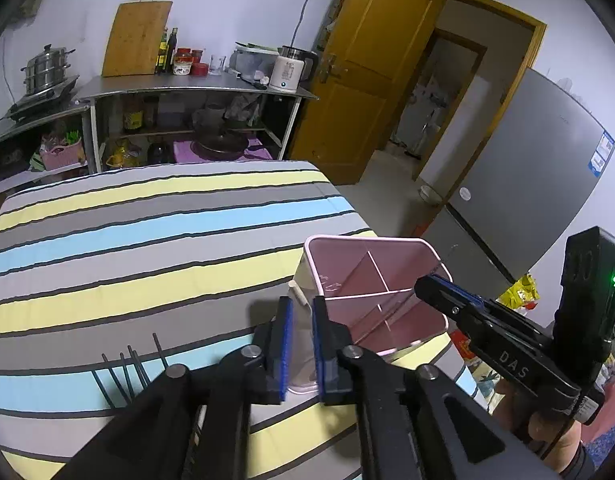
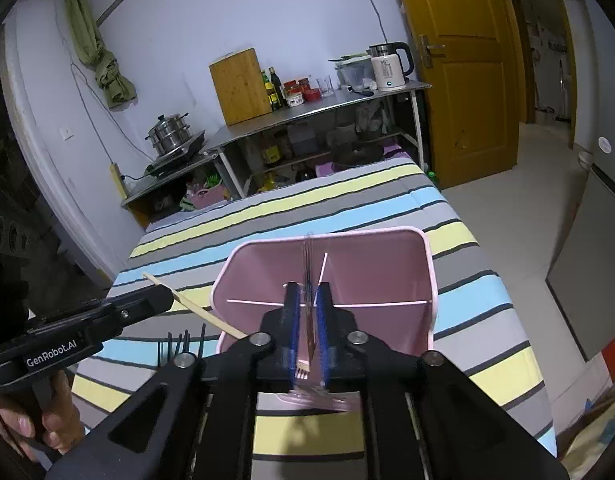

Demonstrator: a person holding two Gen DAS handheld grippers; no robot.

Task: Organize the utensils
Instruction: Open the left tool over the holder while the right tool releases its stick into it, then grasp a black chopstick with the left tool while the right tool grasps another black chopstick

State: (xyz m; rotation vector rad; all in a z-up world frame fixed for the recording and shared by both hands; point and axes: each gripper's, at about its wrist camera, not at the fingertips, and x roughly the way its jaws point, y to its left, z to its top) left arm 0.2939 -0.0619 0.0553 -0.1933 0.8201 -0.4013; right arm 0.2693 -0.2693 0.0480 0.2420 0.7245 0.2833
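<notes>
A pink utensil holder (image 1: pixel 371 296) with white inner dividers stands at the near right of the striped table; it also shows in the right wrist view (image 2: pixel 371 272). My left gripper (image 1: pixel 302 322) is partly open and empty, at the holder's left wall. My right gripper (image 2: pixel 307 312) is over the holder and shut on a bundle of wooden chopsticks (image 2: pixel 305 360) that points down into it. Several dark chopsticks (image 1: pixel 125 372) lie on the cloth at the near left, also visible in the right wrist view (image 2: pixel 183 342). One light wooden chopstick (image 2: pixel 195 307) lies beside the holder.
The table wears a striped cloth (image 1: pixel 147 240) in grey, yellow and blue. Behind it stand metal kitchen shelves (image 1: pixel 187 92) with a cutting board, bottles and a kettle. A wooden door (image 1: pixel 359 80) and a grey fridge (image 1: pixel 539 172) are to the right.
</notes>
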